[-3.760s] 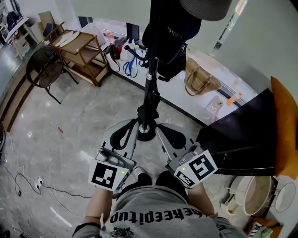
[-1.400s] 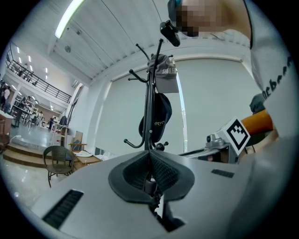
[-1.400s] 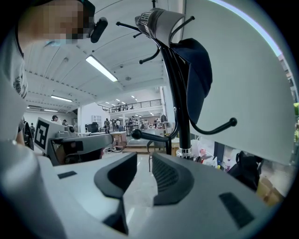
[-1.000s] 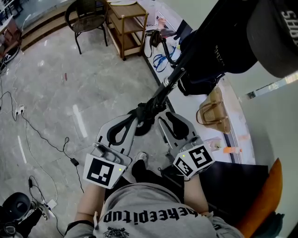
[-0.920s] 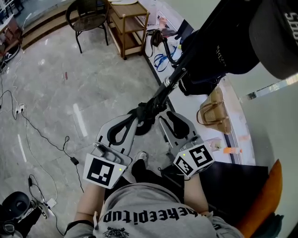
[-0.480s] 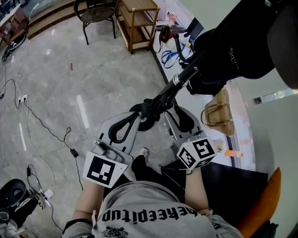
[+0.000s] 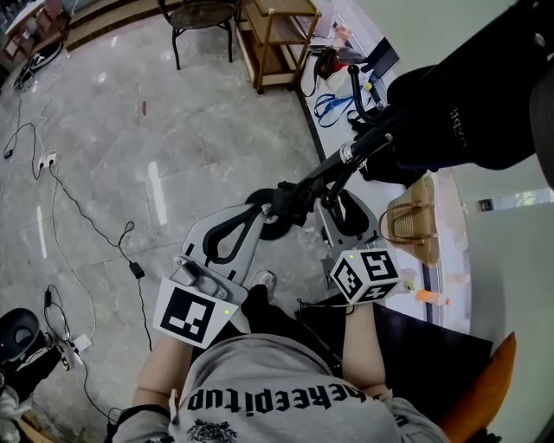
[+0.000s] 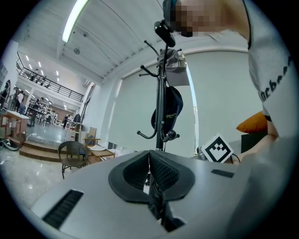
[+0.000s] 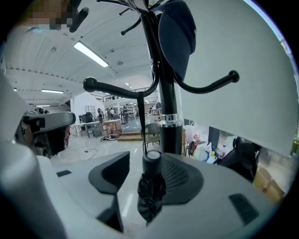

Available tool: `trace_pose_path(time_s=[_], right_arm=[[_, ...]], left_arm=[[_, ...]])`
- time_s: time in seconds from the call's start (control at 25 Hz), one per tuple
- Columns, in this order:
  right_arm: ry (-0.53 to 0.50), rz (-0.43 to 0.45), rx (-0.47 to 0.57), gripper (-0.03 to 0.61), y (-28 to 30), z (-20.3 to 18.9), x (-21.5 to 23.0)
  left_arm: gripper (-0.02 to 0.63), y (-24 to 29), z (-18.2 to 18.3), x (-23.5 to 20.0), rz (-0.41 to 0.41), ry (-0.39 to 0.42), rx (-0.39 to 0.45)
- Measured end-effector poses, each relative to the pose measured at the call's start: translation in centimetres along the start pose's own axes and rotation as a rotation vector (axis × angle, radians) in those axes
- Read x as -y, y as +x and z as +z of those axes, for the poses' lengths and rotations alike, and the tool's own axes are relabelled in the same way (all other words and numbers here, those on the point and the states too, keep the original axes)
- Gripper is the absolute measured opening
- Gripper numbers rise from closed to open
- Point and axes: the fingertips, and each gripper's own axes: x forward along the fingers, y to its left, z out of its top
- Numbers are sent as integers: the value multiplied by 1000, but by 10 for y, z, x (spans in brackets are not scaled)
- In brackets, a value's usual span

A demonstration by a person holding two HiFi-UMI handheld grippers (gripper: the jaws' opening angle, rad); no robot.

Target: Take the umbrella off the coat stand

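Observation:
A folded black umbrella (image 9: 151, 189) hangs upright on a thin cord from the black coat stand (image 9: 168, 123), its round handle cap at the top. My right gripper (image 9: 149, 158) has its jaws around it and they are opening; the left pad stands clearly off it and the umbrella sits close to the right pad. In the head view the right gripper (image 7: 336, 203) is next to the stand's pole (image 7: 346, 160), low down. My left gripper (image 7: 257, 216) is shut on nothing and points level at the stand (image 8: 160, 116).
A dark cap (image 9: 177, 28) and a black bag (image 7: 467, 112) hang on the stand, with curved hooks (image 9: 205, 86) sticking out. A woven bag (image 7: 411, 225) lies right of the base. A wooden trolley (image 7: 277, 35), a wicker chair (image 7: 199, 17) and floor cables (image 7: 86, 216) are around.
My right gripper has moved forward and down toward the stand's pole and its jaws have spread wider. The left gripper has stayed about where it was, and the head view has swung.

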Motion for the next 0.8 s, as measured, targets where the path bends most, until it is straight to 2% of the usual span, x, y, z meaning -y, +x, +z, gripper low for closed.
trace_pose_path(time_s=[0.8], right_arm=[[41,-87,-52,225,40,-15,14]], left_arm=[[17,0,0,-31,59,-5,-3]])
